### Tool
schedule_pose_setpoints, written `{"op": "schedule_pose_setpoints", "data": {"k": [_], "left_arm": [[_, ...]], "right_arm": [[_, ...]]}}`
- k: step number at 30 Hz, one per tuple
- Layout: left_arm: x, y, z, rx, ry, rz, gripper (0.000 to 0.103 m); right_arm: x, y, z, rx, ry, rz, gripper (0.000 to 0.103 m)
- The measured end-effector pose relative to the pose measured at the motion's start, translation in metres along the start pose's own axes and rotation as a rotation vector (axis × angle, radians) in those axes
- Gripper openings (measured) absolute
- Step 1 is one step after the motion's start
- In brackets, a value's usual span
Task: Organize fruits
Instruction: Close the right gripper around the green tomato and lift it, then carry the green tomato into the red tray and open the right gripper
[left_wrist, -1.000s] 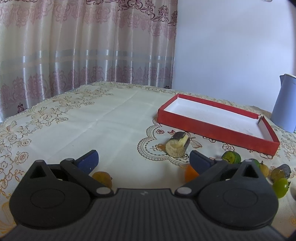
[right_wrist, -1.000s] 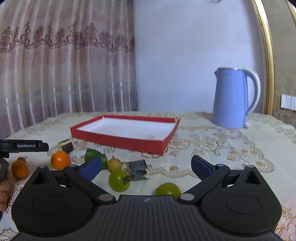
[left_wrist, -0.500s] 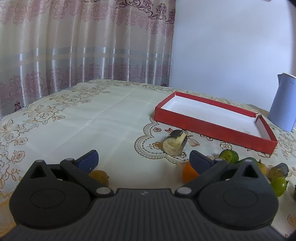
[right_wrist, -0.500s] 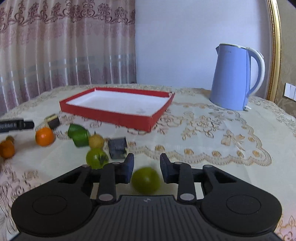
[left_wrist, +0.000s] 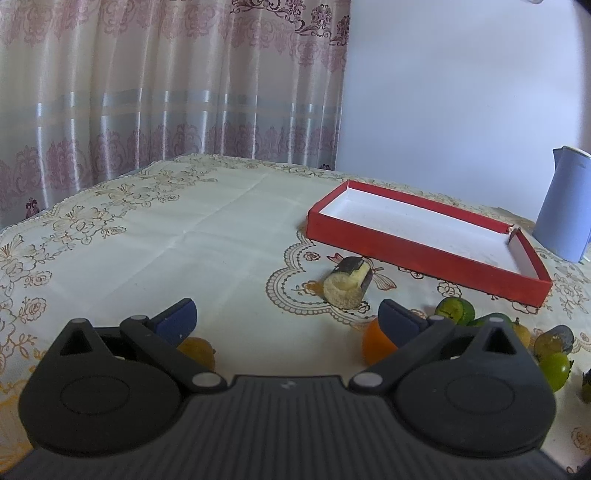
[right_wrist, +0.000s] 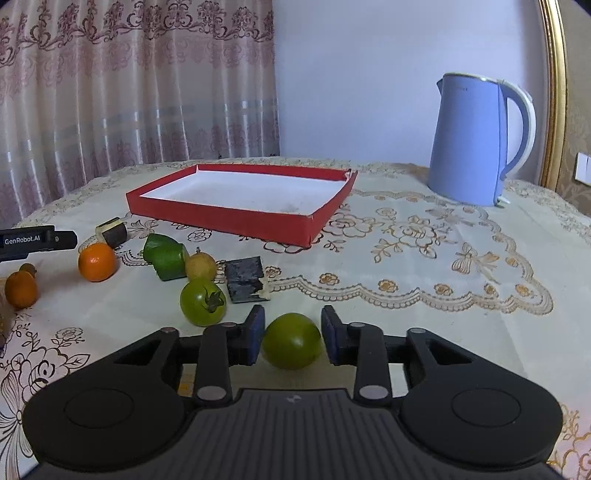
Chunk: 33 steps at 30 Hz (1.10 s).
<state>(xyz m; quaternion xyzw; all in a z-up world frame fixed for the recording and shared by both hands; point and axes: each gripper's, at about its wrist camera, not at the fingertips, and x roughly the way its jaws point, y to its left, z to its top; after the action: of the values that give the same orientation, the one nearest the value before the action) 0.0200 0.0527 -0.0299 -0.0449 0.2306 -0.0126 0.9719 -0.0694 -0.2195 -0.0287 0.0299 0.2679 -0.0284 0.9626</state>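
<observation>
Early in the job, by the look of the tablecloth (right_wrist: 443, 295): nothing yet inside the red tray (right_wrist: 221, 218), and no fruit sorted or grouped

Closed around a green tomato (right_wrist: 291, 347) with the right gripper (right_wrist: 291, 339), low at the near edge of the cloth, well short of the tray. Jaws just eased a little wider, with the tomato between them; pads against both of its sides as far as can be made out, so probably a grip being settled rather than a release

Wide open on the left gripper (left_wrist: 286, 319), with nothing between the fingers; only hovering low over the cloth near the loose pieces

Left to move, all loose in front of the tray:
- a second green tomato (right_wrist: 202, 302), just beside the held one
- a dark block (right_wrist: 244, 280), close to that tomato
- a small yellow fruit (right_wrist: 200, 266), touching or nearly touching a cucumber piece (right_wrist: 164, 256)
- an orange (right_wrist: 96, 261)
- a small orange fruit (right_wrist: 20, 288) at the far left
- a cut chunk with dark skin (right_wrist: 111, 232), nearest the tray's front wall

Off to the right, apart from all this, a blue kettle (right_wrist: 469, 140)

So, in judgement: first pick under way, no placing done, nearly the whole task ahead
</observation>
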Motion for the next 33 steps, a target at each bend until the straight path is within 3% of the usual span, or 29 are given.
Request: {"op": "schedule_pose_setpoints", "data": {"k": [3,12,14,16,23,29,33], "left_arm": [[0.000,0.000,0.000,-0.002,0.001,0.000,0.103],[0.001,0.000,-0.001,-0.004,0.003,-0.001,0.103],[0.001,0.000,-0.001,-0.004,0.003,-0.001,0.103],[0.001,0.000,-0.001,-0.005,0.003,-0.001,0.103],[0.001,0.000,-0.001,-0.004,0.004,-0.001,0.103],[0.001,0.000,-0.001,-0.004,0.005,0.000,0.103],[0.001,0.000,-0.002,-0.003,0.009,0.002,0.103]], "right_arm": [[0.000,0.001,0.000,0.002,0.000,-0.017,0.051],[0.002,0.000,-0.001,0.001,0.032,-0.008,0.051],[0.005,-0.001,0.000,0.011,0.051,-0.009,0.047],[0.008,-0.003,0.000,0.023,0.076,-0.015,0.036],[0.005,-0.004,0.003,0.036,0.041,0.006,0.034],[0.007,0.007,0.067,-0.007,-0.122,0.032,0.034],[0.060,0.011,0.120,-0.010,-0.106,0.039,0.034]]}}
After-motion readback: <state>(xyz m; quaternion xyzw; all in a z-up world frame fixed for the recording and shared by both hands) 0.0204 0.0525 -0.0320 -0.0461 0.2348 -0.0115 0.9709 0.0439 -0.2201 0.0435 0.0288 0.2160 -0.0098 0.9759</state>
